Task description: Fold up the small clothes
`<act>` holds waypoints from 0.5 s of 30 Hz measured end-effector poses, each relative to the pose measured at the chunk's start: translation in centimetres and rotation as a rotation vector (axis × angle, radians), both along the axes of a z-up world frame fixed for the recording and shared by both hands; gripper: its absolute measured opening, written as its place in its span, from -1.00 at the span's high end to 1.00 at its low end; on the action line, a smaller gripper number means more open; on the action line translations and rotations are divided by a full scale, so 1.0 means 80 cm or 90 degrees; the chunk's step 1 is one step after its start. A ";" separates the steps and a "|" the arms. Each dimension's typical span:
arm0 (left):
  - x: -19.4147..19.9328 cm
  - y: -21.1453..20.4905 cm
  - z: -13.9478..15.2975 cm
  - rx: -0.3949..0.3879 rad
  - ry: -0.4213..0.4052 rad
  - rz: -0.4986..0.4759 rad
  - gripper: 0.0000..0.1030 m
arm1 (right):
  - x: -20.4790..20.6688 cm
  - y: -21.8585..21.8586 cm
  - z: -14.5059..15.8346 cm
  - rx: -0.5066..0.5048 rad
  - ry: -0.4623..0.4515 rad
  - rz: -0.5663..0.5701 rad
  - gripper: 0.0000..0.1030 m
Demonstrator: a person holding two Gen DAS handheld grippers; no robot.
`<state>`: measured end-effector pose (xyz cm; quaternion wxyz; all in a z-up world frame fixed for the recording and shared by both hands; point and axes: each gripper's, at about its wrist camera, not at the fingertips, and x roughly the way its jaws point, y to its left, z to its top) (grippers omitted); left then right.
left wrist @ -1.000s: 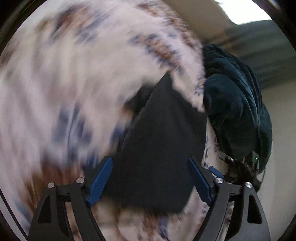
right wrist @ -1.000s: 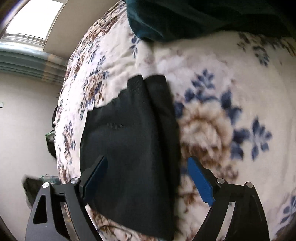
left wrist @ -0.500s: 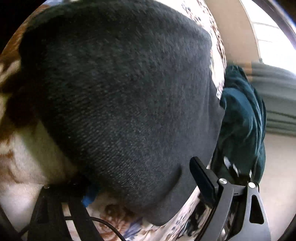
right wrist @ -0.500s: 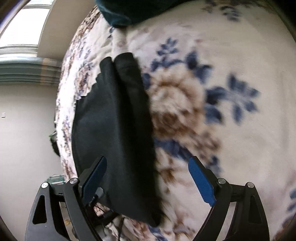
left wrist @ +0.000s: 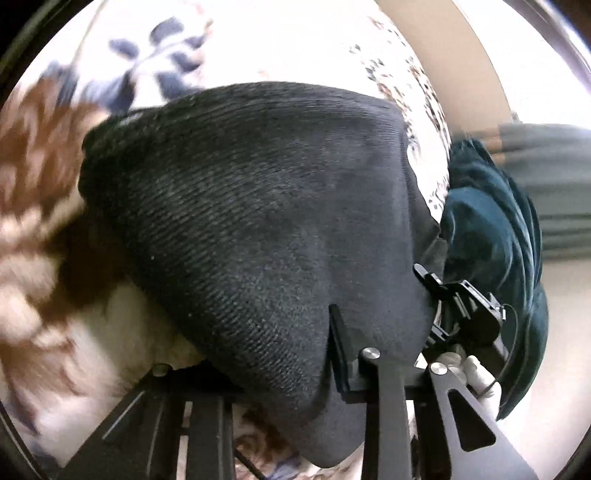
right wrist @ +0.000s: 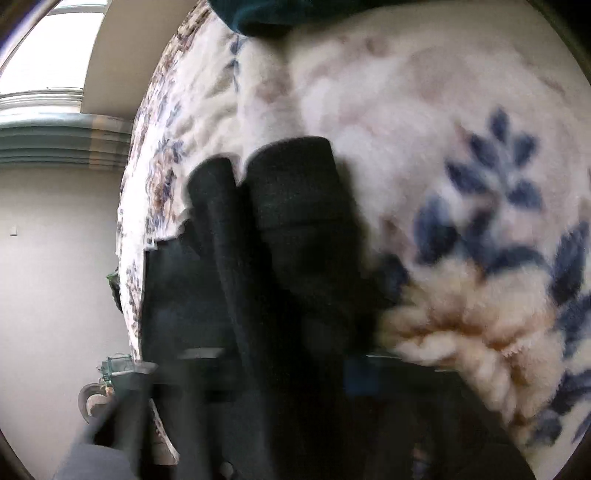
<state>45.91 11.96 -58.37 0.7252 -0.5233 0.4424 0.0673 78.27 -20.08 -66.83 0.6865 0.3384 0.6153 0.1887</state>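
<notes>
A small black knit garment (left wrist: 266, 206) lies on the floral blanket (left wrist: 40, 206) and fills the left wrist view. My left gripper (left wrist: 266, 373) is shut on its near edge; the right finger (left wrist: 338, 350) presses into the cloth and the left finger is hidden under it. In the right wrist view the same black garment (right wrist: 288, 236) lies folded in ridges on the blanket (right wrist: 461, 155). My right gripper (right wrist: 284, 369) is closed on its near end, blurred and dark. The right gripper also shows in the left wrist view (left wrist: 461, 310), at the garment's far corner.
A dark teal cloth (left wrist: 495, 229) is heaped on the blanket beyond the garment; it also shows in the right wrist view (right wrist: 280, 14) at the top. A pale wall (right wrist: 55, 258) and a striped curtain (right wrist: 55, 140) lie past the bed's edge.
Both grippers were open over the garment; they have dropped onto it and closed on its near edge. The garment has bunched up between the fingers.
</notes>
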 end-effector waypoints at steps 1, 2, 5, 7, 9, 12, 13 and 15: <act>0.000 0.006 0.001 0.002 0.000 -0.013 0.52 | -0.005 -0.002 0.002 0.006 0.000 -0.006 0.45; 0.004 0.011 0.005 0.010 -0.001 -0.027 0.52 | -0.013 -0.004 0.007 0.005 -0.002 -0.015 0.47; 0.017 0.040 0.026 0.047 -0.019 -0.064 0.53 | -0.057 -0.013 0.030 0.011 -0.008 -0.047 0.49; 0.038 0.064 0.043 0.068 -0.031 -0.106 0.53 | -0.099 -0.021 0.037 0.026 0.008 -0.090 0.50; 0.059 0.096 0.060 0.099 -0.054 -0.157 0.53 | -0.166 -0.023 0.043 0.038 0.037 -0.143 0.51; 0.105 0.124 0.057 0.115 -0.045 -0.247 0.51 | -0.253 -0.005 0.038 0.075 0.094 -0.194 0.51; 0.113 0.128 0.052 0.107 -0.033 -0.269 0.46 | -0.267 0.004 0.034 0.086 0.106 -0.194 0.49; 0.113 0.140 0.047 0.096 0.006 -0.275 0.38 | -0.286 0.023 0.025 0.063 0.138 -0.155 0.35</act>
